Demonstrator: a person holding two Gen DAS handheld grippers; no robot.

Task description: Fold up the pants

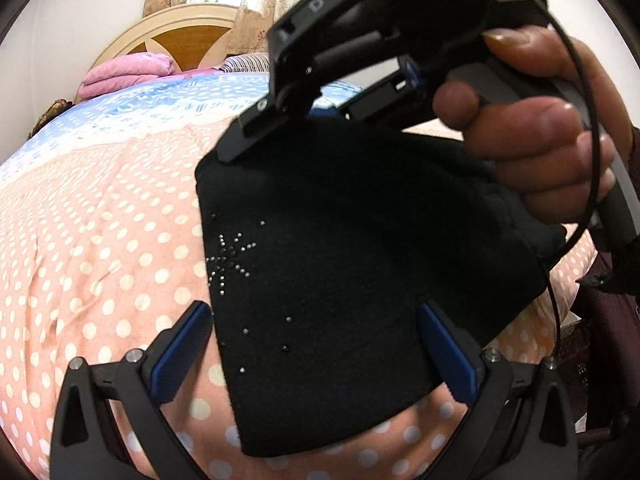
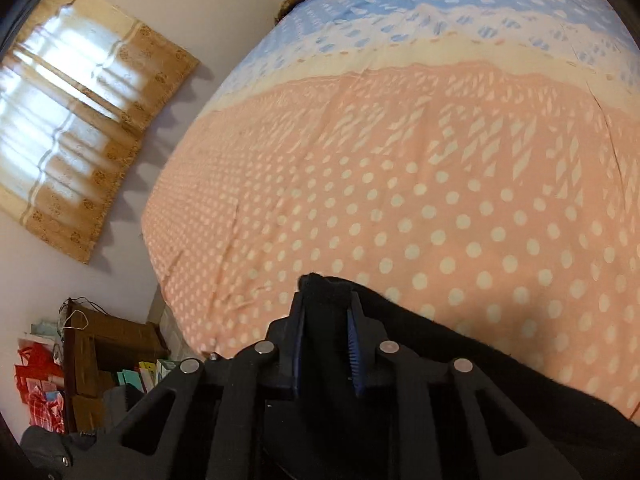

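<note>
Black pants [image 1: 340,280] lie folded on the dotted pink bed [image 1: 100,240]. The right tool [image 2: 328,304] pinches their far corner, while the left tool [image 1: 316,344] stands spread around their near end, pads apart.

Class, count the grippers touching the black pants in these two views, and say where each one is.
1. The right gripper pinches a far corner of the pants; the left gripper straddles them, open, not touching.

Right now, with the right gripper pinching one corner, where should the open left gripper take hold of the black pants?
On the near edge of the black pants, coming in low from the near side: the left gripper already straddles it, flat on the bedspread.
</note>
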